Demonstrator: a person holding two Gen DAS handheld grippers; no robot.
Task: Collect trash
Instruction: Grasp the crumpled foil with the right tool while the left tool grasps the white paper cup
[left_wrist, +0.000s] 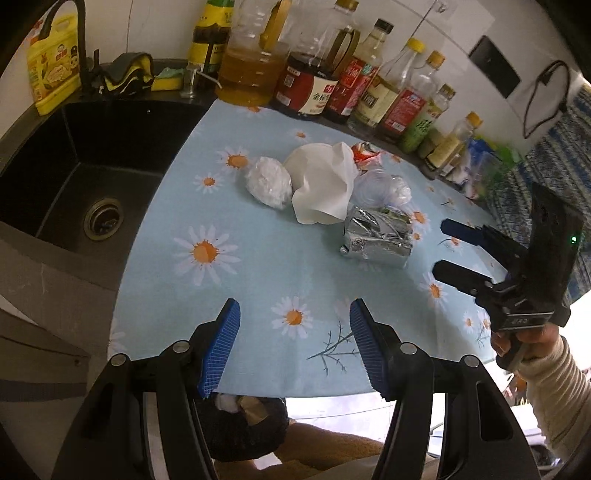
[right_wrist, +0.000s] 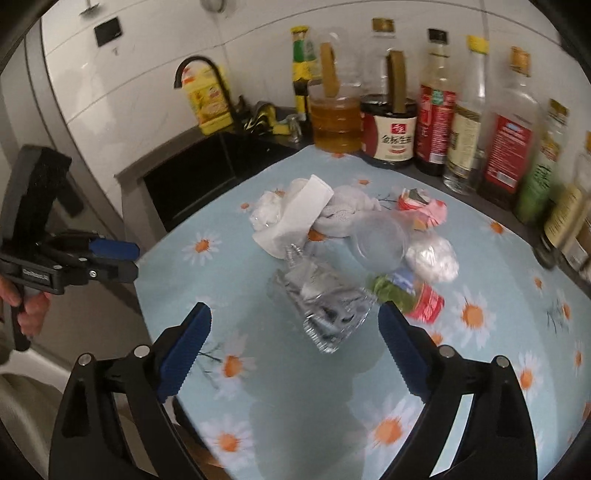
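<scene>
A heap of trash lies on the daisy-print cloth (left_wrist: 258, 266): a crumpled silver foil carton (left_wrist: 376, 236) (right_wrist: 325, 299), white paper (left_wrist: 321, 184) (right_wrist: 295, 218), a white plastic wad (left_wrist: 267, 181) (right_wrist: 432, 258), a clear plastic cup (right_wrist: 376, 240), and red wrappers (left_wrist: 364, 153) (right_wrist: 424, 302). My left gripper (left_wrist: 295, 332) is open and empty at the counter's near edge, short of the heap. My right gripper (right_wrist: 295, 332) is open with the foil carton just ahead between its fingers, not touching. Each gripper shows in the other's view, the right (left_wrist: 448, 245) and the left (right_wrist: 125, 258).
A row of oil and sauce bottles (left_wrist: 314, 85) (right_wrist: 439, 122) stands along the back wall. A black sink (left_wrist: 74, 166) with a black tap (right_wrist: 199, 70) and a yellow detergent bottle (left_wrist: 51, 70) lies left. A dark bin with trash (left_wrist: 240, 417) sits below the counter edge.
</scene>
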